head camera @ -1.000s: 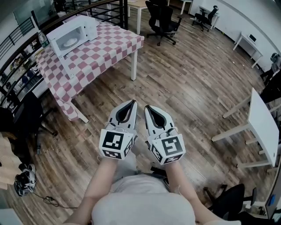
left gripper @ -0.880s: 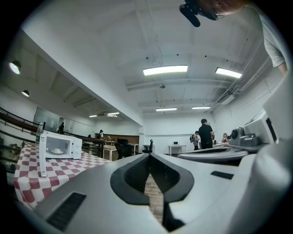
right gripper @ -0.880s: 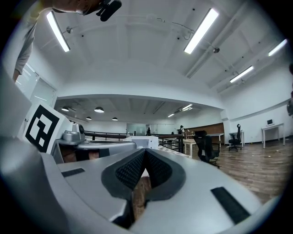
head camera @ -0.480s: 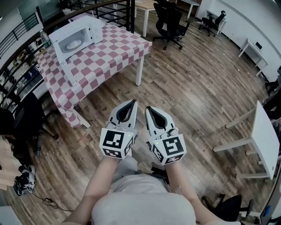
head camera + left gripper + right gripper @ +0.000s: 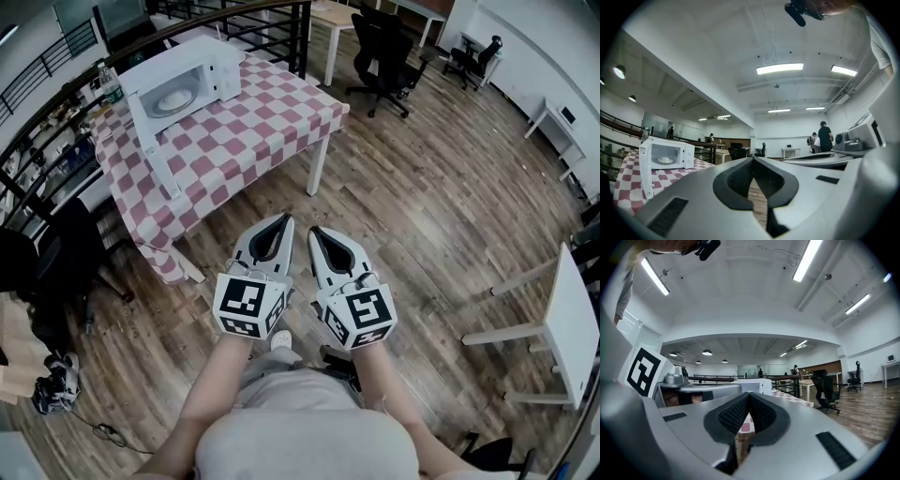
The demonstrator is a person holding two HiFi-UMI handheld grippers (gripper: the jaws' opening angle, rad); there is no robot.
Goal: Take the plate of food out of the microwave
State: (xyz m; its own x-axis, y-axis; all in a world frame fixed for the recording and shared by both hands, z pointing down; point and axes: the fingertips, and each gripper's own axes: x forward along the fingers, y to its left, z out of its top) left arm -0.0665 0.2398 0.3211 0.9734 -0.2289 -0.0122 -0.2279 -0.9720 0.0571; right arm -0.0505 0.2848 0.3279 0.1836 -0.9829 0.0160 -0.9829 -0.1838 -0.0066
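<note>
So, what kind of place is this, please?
Probably an open-plan office or lab: office chairs and white desks stand on a wood floor, and a microwave sits on a checkered table.

The person is holding the left tool [image 5: 278, 225] and the right tool [image 5: 317, 232] side by side, pointing level. Both are pressing their jaws together on nothing.

Bare wood floor [image 5: 403, 187] runs wide open straight up to the checkered table [image 5: 253, 131]. The microwave [image 5: 187, 58] door [image 5: 155, 150] is swung out on the left, so the cavity's open from the front. Black railing [image 5: 302, 42] hems the back, office chair [image 5: 389, 52] off right.
</note>
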